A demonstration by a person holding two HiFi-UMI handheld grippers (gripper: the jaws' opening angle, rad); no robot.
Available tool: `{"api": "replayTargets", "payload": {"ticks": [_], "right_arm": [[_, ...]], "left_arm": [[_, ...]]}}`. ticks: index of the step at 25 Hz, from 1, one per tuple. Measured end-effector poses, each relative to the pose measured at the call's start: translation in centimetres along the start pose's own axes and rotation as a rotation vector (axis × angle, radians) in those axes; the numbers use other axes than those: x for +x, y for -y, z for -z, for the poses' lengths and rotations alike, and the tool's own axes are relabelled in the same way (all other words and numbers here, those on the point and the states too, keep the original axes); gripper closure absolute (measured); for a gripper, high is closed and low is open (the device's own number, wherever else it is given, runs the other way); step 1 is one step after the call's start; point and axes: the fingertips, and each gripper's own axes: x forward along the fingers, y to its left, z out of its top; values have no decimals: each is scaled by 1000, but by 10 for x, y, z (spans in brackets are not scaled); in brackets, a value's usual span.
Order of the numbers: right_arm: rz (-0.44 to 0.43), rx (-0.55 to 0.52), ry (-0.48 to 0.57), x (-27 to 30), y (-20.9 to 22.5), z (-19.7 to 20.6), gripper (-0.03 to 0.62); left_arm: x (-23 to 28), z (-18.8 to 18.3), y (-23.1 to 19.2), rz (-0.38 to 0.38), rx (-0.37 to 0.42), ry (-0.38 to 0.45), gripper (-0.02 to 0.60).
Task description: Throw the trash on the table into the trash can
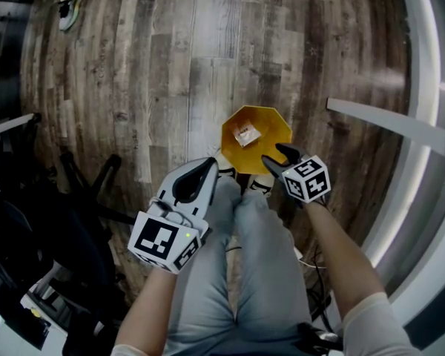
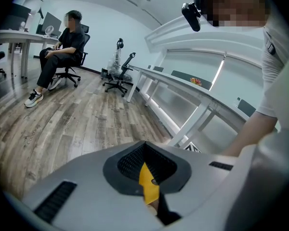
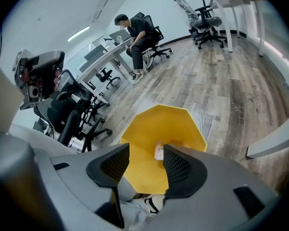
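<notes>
In the head view a yellow octagonal trash can (image 1: 231,148) stands on the wood floor just past my knees. A small pale wrapper (image 1: 247,134) lies inside it. My right gripper (image 1: 276,156) hangs over the can's near right rim, open, with nothing between its fingers. The right gripper view shows the can (image 3: 149,129) and the wrapper (image 3: 159,151) through the gap of that gripper (image 3: 146,162). My left gripper (image 1: 206,166) points at the can's near left side with its jaws together. In the left gripper view that gripper (image 2: 144,165) shows only a thin yellow sliver in its slit.
My legs (image 1: 245,258) fill the lower middle. A white table edge (image 1: 386,121) runs along the right, and black chair parts (image 1: 52,221) crowd the left. A seated person (image 2: 62,44) and office chairs (image 2: 118,76) are far across the room.
</notes>
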Motion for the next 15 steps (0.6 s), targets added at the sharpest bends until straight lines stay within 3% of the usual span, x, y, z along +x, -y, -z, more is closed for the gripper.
{"api": "replayTargets", "payload": {"ticks": [15], "right_arm": [[3,-21,25,-69,-31,-30,372]], "left_arm": [[-34,-30,29,18,10,-14,581]]}}
